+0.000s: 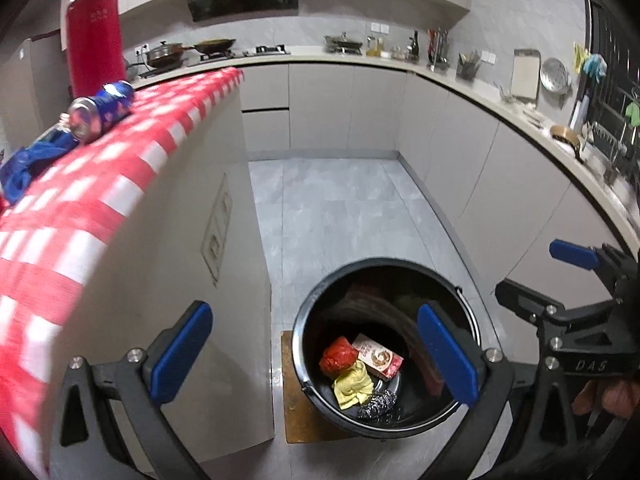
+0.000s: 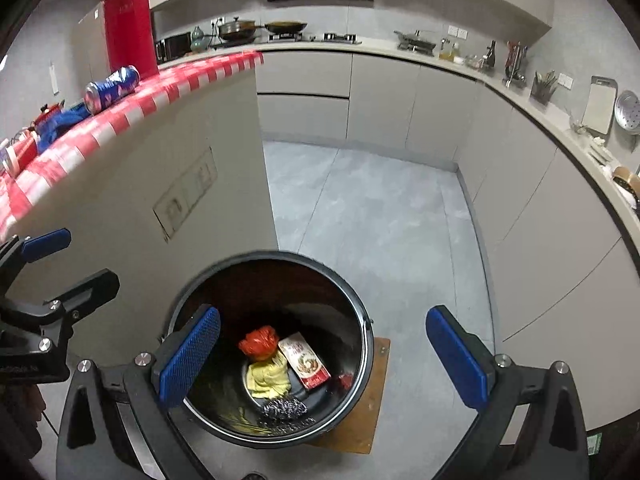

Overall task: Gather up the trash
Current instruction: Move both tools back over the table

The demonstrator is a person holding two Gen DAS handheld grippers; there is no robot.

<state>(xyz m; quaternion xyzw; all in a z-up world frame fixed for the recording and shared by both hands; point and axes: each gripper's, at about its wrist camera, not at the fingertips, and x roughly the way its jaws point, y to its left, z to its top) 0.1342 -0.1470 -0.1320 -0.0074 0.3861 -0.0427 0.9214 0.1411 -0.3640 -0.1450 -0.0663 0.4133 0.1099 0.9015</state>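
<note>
- on the checked cloth point(image 1: 132, 168) covering the counter, near its left end, lies a crumpled blue bag point(image 1: 28, 164), and a blue can point(image 1: 102, 108) lies on its side just beside it, with the tall red flask point(image 1: 94, 36) standing behind; these look like the trash not yet collected.
- the left gripper point(image 1: 316, 356) hangs with its fingers spread wide and nothing between them, over the gap between the counter's end panel and the black bin point(image 1: 384, 356).
- the bin sits on a wooden board point(image 2: 360, 412) on the floor just off the counter's corner; inside lie a red wrapper point(image 1: 338, 358), a small printed carton point(image 1: 378, 360), a yellow cloth point(image 1: 352, 386) and a steel scourer point(image 1: 378, 402).
- the right gripper point(image 2: 324, 356) is likewise released and empty, right above the bin's mouth.
- judgement: the drop seems done, so the step in hand is going for the next piece. to do it well, clear the counter's edge before moving in over the cloth, approach the can across its rounded body, not its ends, and close squarely so it does not roll towards the edge.
- the bag is limp: pinch a gathered fold, not a loose corner.
</note>
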